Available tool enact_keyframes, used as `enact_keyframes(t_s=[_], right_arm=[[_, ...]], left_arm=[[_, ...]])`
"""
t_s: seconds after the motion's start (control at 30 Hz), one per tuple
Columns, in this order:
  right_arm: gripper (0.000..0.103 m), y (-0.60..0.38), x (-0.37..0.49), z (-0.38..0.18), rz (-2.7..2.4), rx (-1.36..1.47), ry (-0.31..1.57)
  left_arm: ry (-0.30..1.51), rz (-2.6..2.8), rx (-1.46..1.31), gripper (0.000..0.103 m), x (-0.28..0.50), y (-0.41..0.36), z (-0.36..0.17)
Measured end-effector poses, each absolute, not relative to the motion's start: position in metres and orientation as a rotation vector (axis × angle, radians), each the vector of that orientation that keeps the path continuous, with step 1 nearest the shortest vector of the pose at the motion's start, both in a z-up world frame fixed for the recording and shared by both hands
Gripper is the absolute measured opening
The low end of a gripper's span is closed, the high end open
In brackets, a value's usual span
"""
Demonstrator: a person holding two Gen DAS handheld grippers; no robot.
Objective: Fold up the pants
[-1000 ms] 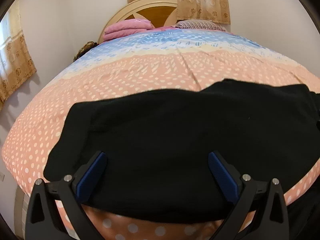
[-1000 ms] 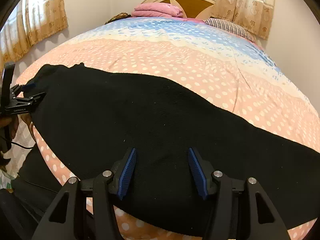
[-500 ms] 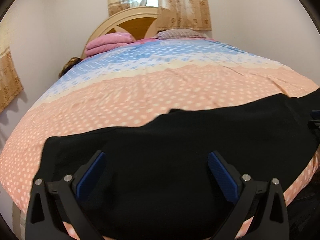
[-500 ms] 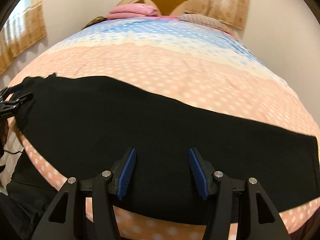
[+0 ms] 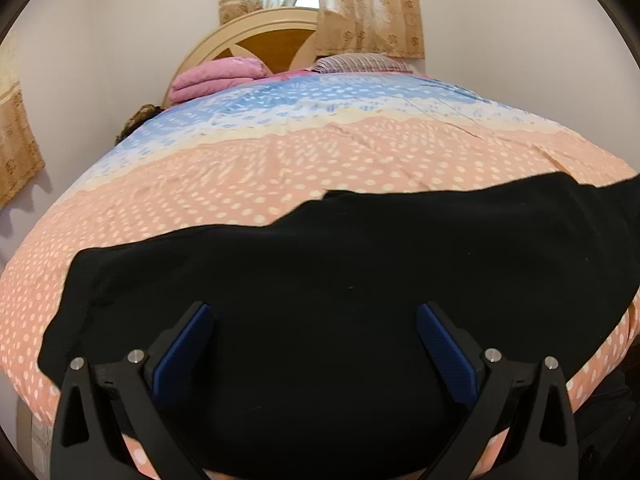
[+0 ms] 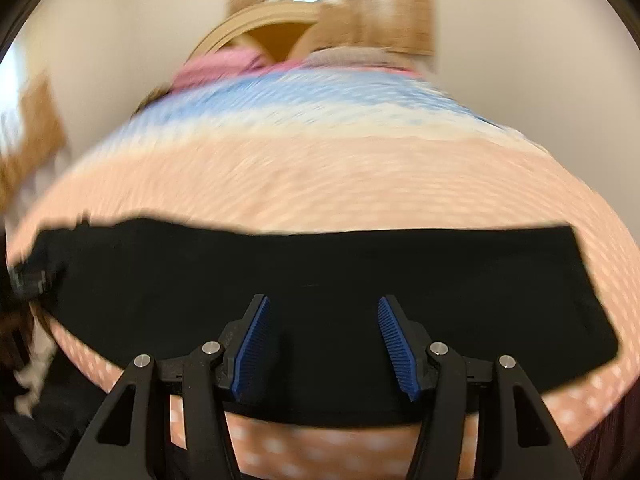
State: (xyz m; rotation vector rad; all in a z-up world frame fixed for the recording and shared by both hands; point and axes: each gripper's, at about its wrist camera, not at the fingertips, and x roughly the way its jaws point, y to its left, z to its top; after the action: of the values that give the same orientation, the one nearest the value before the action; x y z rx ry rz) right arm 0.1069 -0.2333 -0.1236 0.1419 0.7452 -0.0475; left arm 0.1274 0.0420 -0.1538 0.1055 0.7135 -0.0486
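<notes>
Black pants [image 5: 340, 280] lie spread lengthwise along the near edge of the bed, one end at the left, the rest running off to the right. My left gripper [image 5: 316, 340] is open and empty, hovering over the pants near their left end. In the right wrist view the pants [image 6: 320, 272] form a long black band across the bed's near edge. My right gripper [image 6: 324, 336] is open and empty above their middle. The left gripper [image 6: 26, 280] shows at the pants' far left end there.
The bed [image 5: 280, 160] has a pink dotted and blue cover. A folded pink blanket [image 5: 216, 78] and a striped pillow [image 5: 356, 62] lie by the wooden headboard [image 5: 280, 40]. Curtains hang behind and at the left. The bed's near edge drops off just below the pants.
Both grippers stayed open. The right wrist view swung quickly to face the bed head-on, and is now blurred. The left view shifted slightly; the pants look unchanged.
</notes>
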Motion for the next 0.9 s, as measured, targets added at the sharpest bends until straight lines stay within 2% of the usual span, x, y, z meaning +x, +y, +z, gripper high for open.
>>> enact_keyframes(t_s=[0.2,0.37,0.57,0.9], right_arm=[[0.058,-0.332,0.053,-0.103,-0.163,0.411,0.620],[0.058,-0.381,0.034,-0.110,-0.198,0.600,0.586],[0.058,-0.386,0.043,-0.126,-0.180,0.646,0.638],[0.057,-0.379,0.044,-0.144,-0.085,0.693,0.611]], left_arm=[[0.697,-0.017,0.088,0.103,0.127,0.048,-0.149],[0.698,0.020,0.097,0.103,0.129,0.054,-0.151],[0.714,0.024,0.092,0.103,0.130,0.058,-0.156],[0.725,0.048,0.062,0.103,0.134,0.076,-0.159]])
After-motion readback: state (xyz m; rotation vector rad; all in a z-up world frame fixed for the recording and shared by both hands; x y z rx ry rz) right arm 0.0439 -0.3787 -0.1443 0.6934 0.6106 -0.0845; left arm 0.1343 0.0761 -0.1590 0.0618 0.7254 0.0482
